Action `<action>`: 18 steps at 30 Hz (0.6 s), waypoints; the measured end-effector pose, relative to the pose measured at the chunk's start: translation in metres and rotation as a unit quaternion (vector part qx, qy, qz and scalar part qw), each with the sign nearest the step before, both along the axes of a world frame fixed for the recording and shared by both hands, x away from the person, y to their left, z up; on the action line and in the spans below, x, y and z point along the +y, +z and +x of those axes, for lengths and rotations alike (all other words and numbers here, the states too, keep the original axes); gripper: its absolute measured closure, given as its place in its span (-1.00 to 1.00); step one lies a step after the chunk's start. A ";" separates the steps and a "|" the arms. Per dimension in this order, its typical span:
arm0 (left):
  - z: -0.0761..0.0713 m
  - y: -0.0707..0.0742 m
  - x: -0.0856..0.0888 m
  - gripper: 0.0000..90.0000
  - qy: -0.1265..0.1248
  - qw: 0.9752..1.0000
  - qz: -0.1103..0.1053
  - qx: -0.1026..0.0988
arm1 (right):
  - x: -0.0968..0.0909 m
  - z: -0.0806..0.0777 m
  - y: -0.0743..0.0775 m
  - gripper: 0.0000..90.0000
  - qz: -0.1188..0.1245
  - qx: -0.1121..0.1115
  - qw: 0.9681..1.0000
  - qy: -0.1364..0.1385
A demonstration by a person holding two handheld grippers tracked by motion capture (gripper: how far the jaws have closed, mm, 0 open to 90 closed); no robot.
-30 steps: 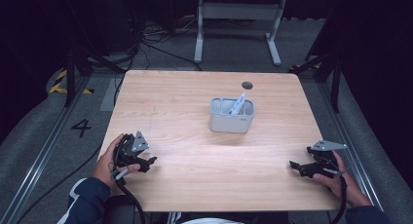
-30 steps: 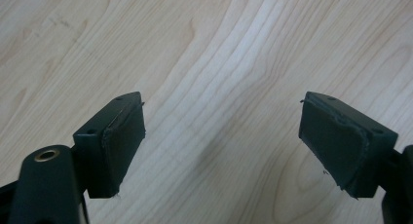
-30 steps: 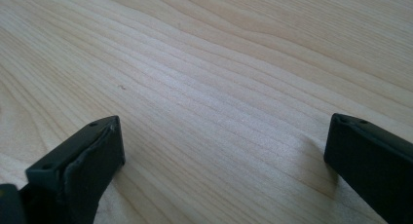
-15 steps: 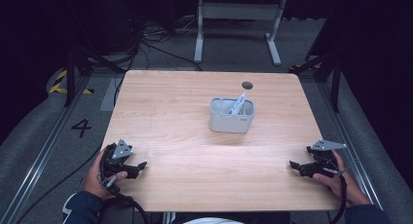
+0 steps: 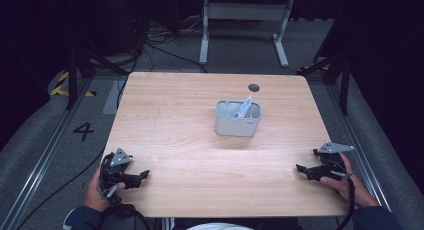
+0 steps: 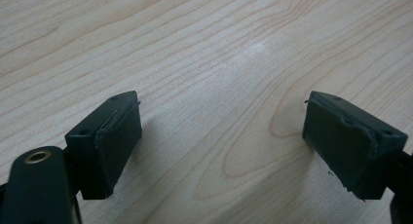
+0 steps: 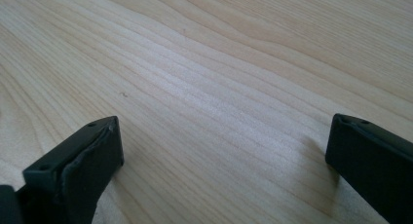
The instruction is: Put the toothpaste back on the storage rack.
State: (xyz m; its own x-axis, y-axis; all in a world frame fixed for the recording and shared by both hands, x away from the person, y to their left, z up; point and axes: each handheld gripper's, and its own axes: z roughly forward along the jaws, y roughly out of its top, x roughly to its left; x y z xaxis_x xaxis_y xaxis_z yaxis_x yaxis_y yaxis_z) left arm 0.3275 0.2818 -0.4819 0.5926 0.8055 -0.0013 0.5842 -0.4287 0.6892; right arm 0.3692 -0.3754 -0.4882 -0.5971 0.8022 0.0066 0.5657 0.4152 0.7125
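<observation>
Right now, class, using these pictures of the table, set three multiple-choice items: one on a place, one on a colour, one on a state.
1. Where does the grey holder stand on the wooden table?
A. at the near left corner
B. near the middle, towards the far side
C. at the near right edge

2. What colour are the pads of the left claw?
A. black
B. white
C. orange

3. How do the jaws of the right claw stand?
A. shut on the holder
B. shut on nothing
C. open, with bare wood between them

Answers: 1 B, the high view shows the holder past the table's middle, just before the dark round hole. 2 A, the left gripper view shows two black pads. 3 C, the right gripper view shows the jaws wide apart over the table.
</observation>
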 end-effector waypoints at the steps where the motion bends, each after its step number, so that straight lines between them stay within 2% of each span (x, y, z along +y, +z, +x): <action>1: 0.001 0.000 -0.002 -0.68 0.007 1.000 -0.001 -0.002 | 0.000 0.001 0.000 -0.99 -0.001 0.000 1.000 0.004; 4: 0.001 0.000 -0.004 -0.72 0.019 1.000 0.003 0.000 | 0.001 0.003 0.000 -0.99 -0.002 0.000 1.000 0.007; 18: 0.003 -0.001 -0.006 -0.78 0.026 1.000 0.003 0.004 | 0.002 0.004 0.000 -0.99 -0.001 0.001 1.000 0.005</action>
